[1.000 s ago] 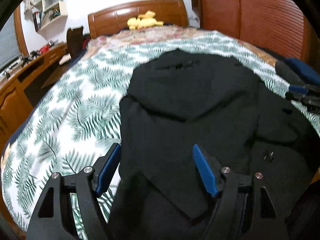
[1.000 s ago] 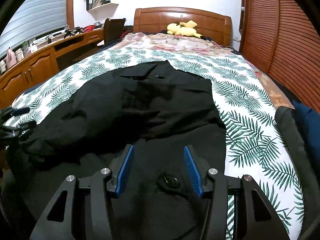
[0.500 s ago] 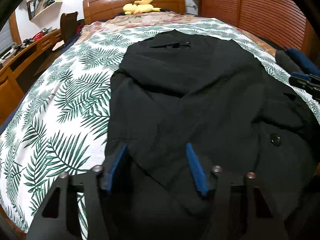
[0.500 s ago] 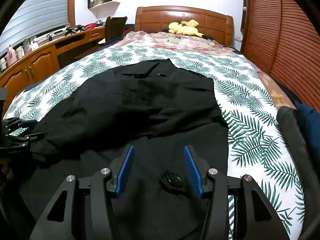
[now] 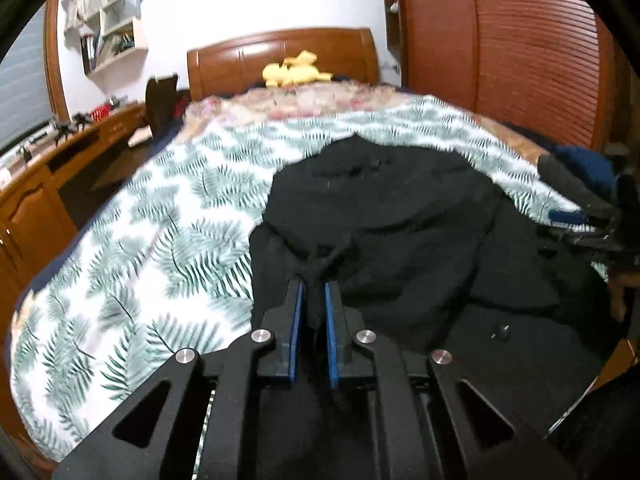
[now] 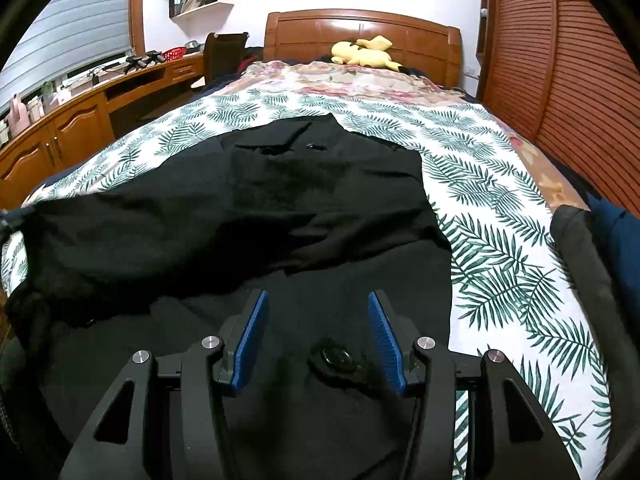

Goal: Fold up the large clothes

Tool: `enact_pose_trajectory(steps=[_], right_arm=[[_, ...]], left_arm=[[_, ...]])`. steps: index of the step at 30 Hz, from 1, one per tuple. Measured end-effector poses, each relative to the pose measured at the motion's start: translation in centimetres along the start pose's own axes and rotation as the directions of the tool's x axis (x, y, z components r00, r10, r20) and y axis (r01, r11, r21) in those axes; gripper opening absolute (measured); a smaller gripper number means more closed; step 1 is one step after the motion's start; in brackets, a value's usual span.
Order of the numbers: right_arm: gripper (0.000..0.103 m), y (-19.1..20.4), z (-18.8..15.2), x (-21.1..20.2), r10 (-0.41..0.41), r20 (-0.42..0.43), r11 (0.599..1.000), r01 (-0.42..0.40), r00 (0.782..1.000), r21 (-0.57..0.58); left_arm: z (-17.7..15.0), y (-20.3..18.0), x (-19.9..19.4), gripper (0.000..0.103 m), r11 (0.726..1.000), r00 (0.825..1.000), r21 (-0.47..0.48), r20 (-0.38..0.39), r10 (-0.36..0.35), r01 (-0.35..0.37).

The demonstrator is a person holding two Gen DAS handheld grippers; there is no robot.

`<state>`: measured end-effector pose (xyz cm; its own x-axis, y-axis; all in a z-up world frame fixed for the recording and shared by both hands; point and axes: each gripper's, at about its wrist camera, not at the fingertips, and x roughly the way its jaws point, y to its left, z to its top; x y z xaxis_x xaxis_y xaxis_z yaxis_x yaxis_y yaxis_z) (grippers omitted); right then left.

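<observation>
The left gripper (image 5: 313, 300) is clamped on a bunched fold of the black coat (image 5: 400, 232), with the fabric pinched between its blue pads (image 5: 295, 320) and the rest of the garment spread ahead of it and to its right over the leaf-print bedspread (image 5: 160, 240). The right gripper (image 6: 316, 322) holds its jaws apart just above the coat's near hem, a black button (image 6: 335, 357) lying between the fingers, and the coat (image 6: 280, 200) extends ahead and to its left.
</observation>
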<state>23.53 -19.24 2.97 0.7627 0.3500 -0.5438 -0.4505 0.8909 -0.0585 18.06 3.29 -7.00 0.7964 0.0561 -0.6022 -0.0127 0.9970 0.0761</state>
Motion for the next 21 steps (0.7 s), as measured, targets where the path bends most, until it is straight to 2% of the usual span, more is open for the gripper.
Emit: enact_pose_trajectory(steps=[3,5,13,16,18,19,21], right_arm=[[0.053,0.2,0.0,0.1,0.001,-0.002,1.0,-0.001,1.0,-0.006],[0.053,0.2,0.0,0.2,0.001,-0.003,1.0,-0.001,1.0,-0.008],[0.053,0.2,0.2,0.4,0.009,-0.004,1.0,-0.009,1.0,-0.009],[0.053,0.3,0.3,0.8,0.014,-0.008,1.0,-0.014,1.0,-0.009],[0.053,0.8,0.5,1.1,0.023,-0.007,1.0,-0.024,1.0,-0.012],[0.053,1.0,0.7,1.2,0.028,-0.006,1.0,-0.028,1.0,-0.013],[0.053,1.7,1.1,1.7,0.046,-0.002,0.999,-0.046,0.999,-0.015]], left_arm=[[0.8,0.3,-1.9,0.012,1.0,0.999,-0.001,0.043,0.021,-0.021],[0.7,0.6,-2.2,0.012,0.999,0.999,0.002,0.037,0.033,-0.033],[-2.0,1.8,0.0,0.013,0.999,0.995,0.007,-0.082,0.049,-0.049],[-2.2,2.4,0.1,0.023,0.998,0.995,-0.021,-0.085,0.049,-0.051],[-2.3,2.8,-0.2,0.045,0.998,0.996,-0.034,-0.066,0.053,-0.056],[-2.4,3.1,-0.5,0.049,0.998,0.998,-0.044,-0.053,0.044,-0.047],[-2.6,3.6,-0.8,0.074,0.998,0.999,-0.062,-0.042,0.026,-0.028]])
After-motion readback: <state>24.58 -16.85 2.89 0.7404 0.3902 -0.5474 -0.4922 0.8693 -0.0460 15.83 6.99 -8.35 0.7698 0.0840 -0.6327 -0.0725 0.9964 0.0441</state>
